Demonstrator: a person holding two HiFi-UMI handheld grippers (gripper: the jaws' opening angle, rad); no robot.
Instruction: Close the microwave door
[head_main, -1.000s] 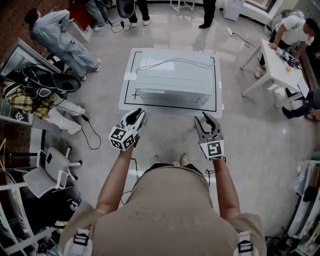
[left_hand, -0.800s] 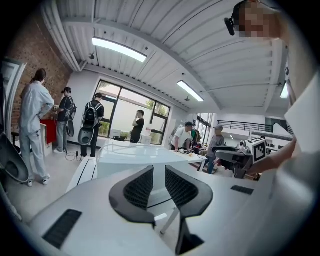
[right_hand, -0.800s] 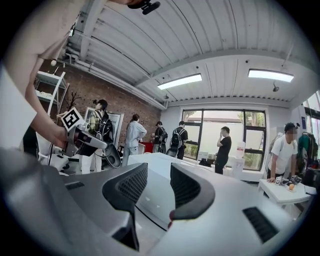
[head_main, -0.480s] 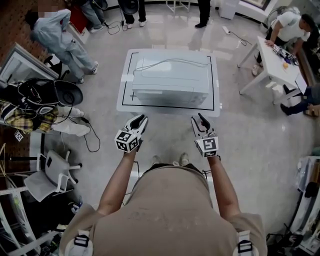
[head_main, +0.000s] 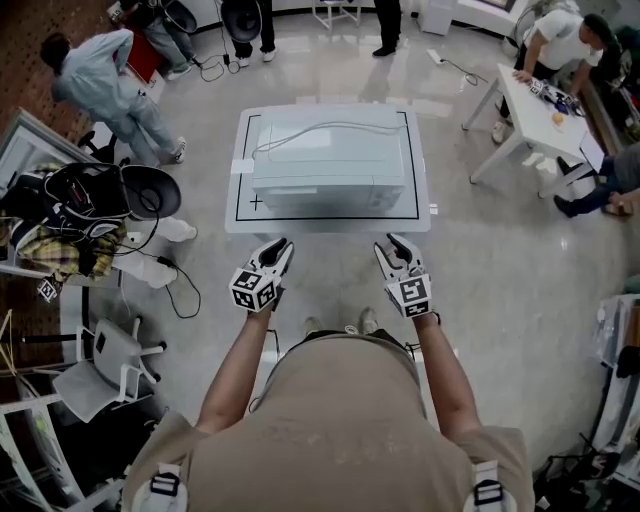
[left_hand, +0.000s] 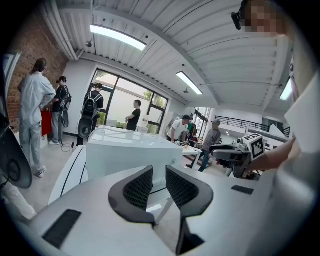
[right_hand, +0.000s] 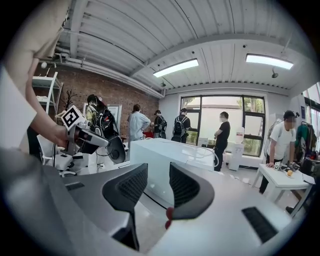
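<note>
The left gripper has just been opening its jaws, which stand slightly apart with nothing between them; the right gripper likewise gapes a little, empty. Both hover just short of the white boxy microwave, which has its front panel flush and sits centred on a low white platform with a black outline. Glossy grey floor surrounds the microwave, with people standing beyond it.

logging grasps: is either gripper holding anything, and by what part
Nothing is held: the left gripper, its jaws just opening, and the right gripper are both empty.
</note>
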